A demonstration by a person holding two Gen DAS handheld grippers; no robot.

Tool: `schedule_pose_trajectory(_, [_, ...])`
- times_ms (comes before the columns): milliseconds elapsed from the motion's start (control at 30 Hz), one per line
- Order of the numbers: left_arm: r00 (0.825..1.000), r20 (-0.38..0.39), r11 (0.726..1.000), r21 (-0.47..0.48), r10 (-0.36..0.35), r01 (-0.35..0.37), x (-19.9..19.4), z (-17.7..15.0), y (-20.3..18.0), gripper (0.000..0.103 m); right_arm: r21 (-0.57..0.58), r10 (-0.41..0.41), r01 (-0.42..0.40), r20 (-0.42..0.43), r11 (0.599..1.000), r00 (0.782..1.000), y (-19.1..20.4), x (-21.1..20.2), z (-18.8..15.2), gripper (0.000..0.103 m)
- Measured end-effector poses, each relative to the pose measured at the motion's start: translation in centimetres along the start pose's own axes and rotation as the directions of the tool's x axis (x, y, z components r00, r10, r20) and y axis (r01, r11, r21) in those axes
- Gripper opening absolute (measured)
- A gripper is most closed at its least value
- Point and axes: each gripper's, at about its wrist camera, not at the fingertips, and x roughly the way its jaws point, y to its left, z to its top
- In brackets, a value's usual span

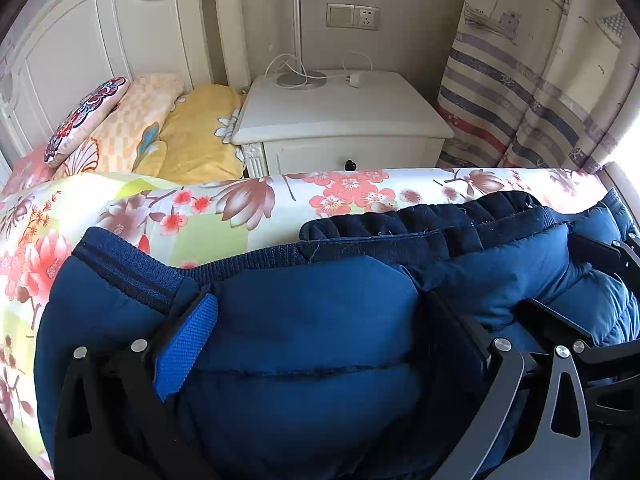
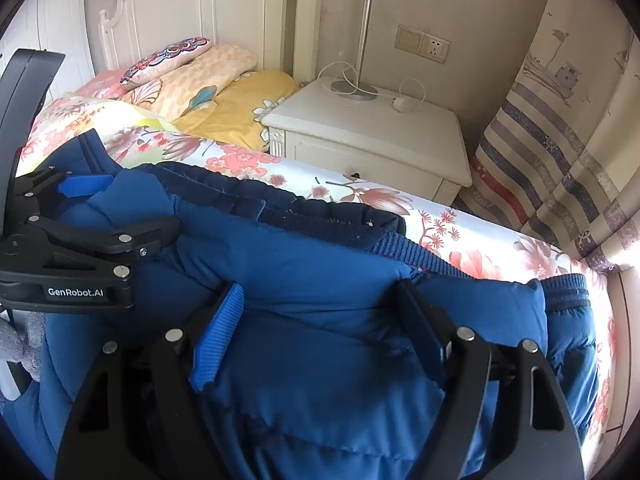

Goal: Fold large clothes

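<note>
Blue padded jacket (image 1: 312, 320), bulky, lies bunched on the floral bedspread (image 1: 248, 208) near the bed's edge; dark ribbed hem and cuff bands (image 1: 132, 268) visible along its far side. Darker navy lining or collar folds (image 1: 420, 220) sit on top.

Left gripper (image 1: 320, 336): fingers spread wide, pressed into the padding with a thick bulge of jacket between them. Blue pad (image 1: 186, 346) on one finger contacts the fabric. Whether it truly pinches the cloth, cannot tell.

Right gripper (image 2: 320, 328): likewise wide, straddling a puffed fold of the jacket (image 2: 320, 360); grip not confirmed. The left gripper (image 2: 100, 216) shows beside it in the right view, at the jacket's other end.

Beyond the bed: white nightstand (image 1: 340, 116) with lamp base (image 1: 300, 78) and white cable, pillows (image 1: 132, 128) at the headboard (image 1: 100, 40), striped curtain (image 1: 540, 92).
</note>
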Motion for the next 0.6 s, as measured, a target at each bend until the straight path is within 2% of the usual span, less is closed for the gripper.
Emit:
schedule_pose_trajectory(367, [1.0,0.008,0.999,-0.03,-0.029,0.029,0.0,0.3,0.5,0.099,0.015,-0.01,0.01,-0.005,1.0,1.0,-0.2,0.4,0.1,0.081])
schedule_pose_trajectory(467, [1.0,-0.009,1.0,-0.013,-0.008,0.008,0.0,0.3,0.2,0.099,0.003,-0.019,0.019,-0.007,1.0,1.0,0.0,0.1,0.0,0.083])
schedule_pose_trajectory(567, [0.997,-0.06,0.999,0.011,0.041,-0.041,-1.2,0.4,0.3,0.099,-0.015,-0.056,0.055,-0.074,0.998,0.996,0.0,-1.6,0.3,0.084])
schedule_pose_trajectory(600, [0.997,-0.061,0.999,0.012,0.047,-0.046,-2.0,0.4,0.5,0.099,-0.015,-0.055,0.054,-0.068,0.998,0.996,-0.1,-2.4,0.3,0.084])
